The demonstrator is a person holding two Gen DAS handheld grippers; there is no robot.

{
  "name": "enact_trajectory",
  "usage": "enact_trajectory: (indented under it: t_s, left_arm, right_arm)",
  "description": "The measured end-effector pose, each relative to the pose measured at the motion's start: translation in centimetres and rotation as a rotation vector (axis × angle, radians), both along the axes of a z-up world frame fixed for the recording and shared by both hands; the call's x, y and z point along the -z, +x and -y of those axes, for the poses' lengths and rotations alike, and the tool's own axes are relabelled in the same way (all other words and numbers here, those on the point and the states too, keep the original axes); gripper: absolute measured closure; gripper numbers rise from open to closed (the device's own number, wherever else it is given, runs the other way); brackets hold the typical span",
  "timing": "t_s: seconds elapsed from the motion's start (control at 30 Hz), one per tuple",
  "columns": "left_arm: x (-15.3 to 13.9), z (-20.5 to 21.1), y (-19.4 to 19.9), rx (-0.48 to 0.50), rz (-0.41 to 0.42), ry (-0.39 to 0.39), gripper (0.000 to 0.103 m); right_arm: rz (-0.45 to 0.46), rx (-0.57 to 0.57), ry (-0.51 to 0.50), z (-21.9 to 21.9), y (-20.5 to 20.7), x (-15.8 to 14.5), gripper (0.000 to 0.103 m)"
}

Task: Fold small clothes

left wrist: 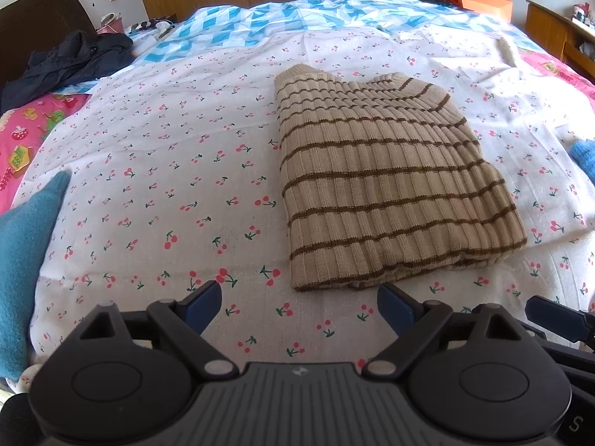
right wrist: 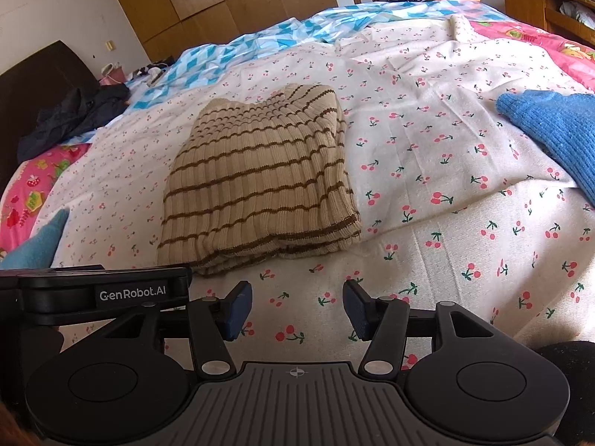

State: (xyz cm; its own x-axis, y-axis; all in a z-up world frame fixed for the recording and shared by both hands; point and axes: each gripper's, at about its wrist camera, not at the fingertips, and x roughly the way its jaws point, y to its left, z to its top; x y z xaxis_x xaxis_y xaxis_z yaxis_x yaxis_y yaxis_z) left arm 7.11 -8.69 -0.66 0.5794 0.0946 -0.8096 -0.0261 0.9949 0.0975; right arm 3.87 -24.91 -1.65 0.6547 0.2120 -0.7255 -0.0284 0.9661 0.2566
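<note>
A beige ribbed knit garment with brown stripes [left wrist: 386, 189] lies folded into a compact rectangle on the cherry-print sheet [left wrist: 167, 171]; it also shows in the right wrist view [right wrist: 260, 182]. My left gripper [left wrist: 299, 306] is open and empty, hovering just short of the garment's near edge. My right gripper [right wrist: 297, 308] is open and empty, in front of the garment's near right corner. The left gripper's body [right wrist: 111, 293] shows at the left of the right wrist view.
A blue knit garment [right wrist: 557, 130] lies at the right. A teal cloth [left wrist: 26, 252] lies at the left edge. Dark clothing [left wrist: 70, 63] is heaped by the headboard. A blue checked sheet [left wrist: 279, 18] covers the far bed; wooden wardrobes stand behind.
</note>
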Motion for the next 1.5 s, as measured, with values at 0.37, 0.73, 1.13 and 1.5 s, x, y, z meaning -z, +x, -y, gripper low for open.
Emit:
enact_trajectory:
  t_s: [0.37,0.73,1.13,1.5]
  left_arm:
    - [1.0,-1.5,-0.6,0.001,0.037,-0.085,0.008]
    - [1.3,-3.3,-0.7,0.008,0.045,-0.140,0.008]
    - [0.8,-2.4,0.2,0.023,0.048,-0.113,0.008]
    - [0.1,-3.0,1.6,0.000,0.033,-0.113,0.008]
  right_arm:
    - [0.060,0.022,-0.078,-1.4,-0.8,0.1,0.049]
    - [0.113,0.011,-0.116,-2.9,-1.2,-0.1,0.049]
    - [0.101,0.039,-0.077,-2.1,-0.6,-0.1,0.049]
    - [0.055,0.034,-0.049,-2.4,1.3,-0.8,0.049]
